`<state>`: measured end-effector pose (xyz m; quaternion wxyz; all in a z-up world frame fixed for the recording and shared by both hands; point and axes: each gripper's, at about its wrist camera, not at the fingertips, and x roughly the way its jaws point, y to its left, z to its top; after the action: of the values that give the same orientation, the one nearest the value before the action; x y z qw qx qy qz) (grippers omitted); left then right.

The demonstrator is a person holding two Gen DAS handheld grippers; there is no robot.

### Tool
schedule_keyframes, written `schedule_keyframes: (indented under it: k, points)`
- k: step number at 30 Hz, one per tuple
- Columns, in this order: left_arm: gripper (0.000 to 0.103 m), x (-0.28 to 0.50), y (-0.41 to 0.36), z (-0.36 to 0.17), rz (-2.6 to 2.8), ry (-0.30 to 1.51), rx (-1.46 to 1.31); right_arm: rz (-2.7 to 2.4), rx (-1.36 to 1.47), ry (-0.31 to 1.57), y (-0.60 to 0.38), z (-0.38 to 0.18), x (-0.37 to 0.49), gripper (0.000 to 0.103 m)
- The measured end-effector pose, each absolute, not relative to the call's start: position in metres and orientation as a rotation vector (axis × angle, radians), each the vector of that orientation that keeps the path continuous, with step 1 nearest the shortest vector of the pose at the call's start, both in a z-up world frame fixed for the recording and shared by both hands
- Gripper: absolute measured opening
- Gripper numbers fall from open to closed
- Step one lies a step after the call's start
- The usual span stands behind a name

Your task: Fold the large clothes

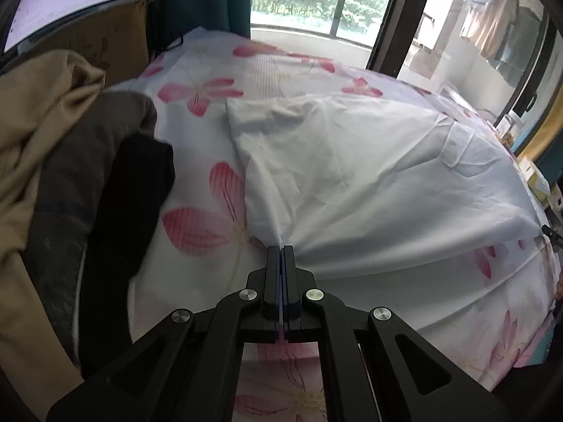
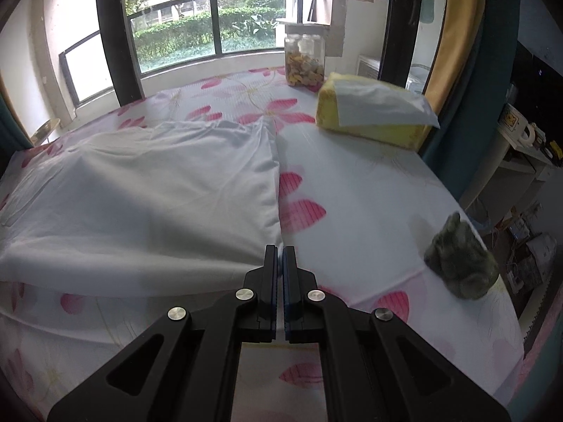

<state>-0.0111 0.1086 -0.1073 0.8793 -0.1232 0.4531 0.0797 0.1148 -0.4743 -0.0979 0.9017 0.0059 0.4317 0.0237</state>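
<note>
Left wrist: left gripper (image 1: 281, 250) clenched on a corner of the white garment (image 1: 369, 176), fabric pinched between the pads and fanning out in tension creases from the tips. Garment lies spread on the floral sheet (image 1: 200, 98), its near edge lifted off the sheet on the right. Left of the garment, a pile: tan cloth (image 1: 38, 105), grey cloth (image 1: 88, 147), black cloth (image 1: 130, 204), all apart from it. Window (image 1: 316, 3) beyond the garment's far edge.

Right wrist: right gripper (image 2: 280, 250) clenched on the white garment's (image 2: 147, 190) other near corner; fabric runs left from the tips. Right of the garment on the floral sheet (image 2: 369, 193): yellow tissue pack (image 2: 373, 112) far side, glass jar (image 2: 304, 59) beyond it, dark green figurine (image 2: 461, 263) near the sheet's right edge.
</note>
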Motion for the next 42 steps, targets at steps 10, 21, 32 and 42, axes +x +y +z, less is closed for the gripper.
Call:
schedule_keyframes:
  k: [10,21,32,42]
  points:
    - [0.045,-0.002,0.113,-0.098,0.174,0.936,-0.264,0.052,0.014,0.934,-0.477,-0.097,0.118,0.013]
    - [0.048,0.033,0.126,-0.083,0.197,0.91,-0.243,0.024,0.017,0.921,-0.481,-0.081,0.133,0.017]
    - [0.053,0.077,0.142,-0.096,0.227,0.945,-0.225,0.045,-0.017,0.939,-0.466,-0.084,0.173,0.025]
    - [0.055,0.115,0.163,-0.108,0.236,0.948,-0.219,0.1,-0.027,0.921,-0.453,-0.087,0.223,0.038]
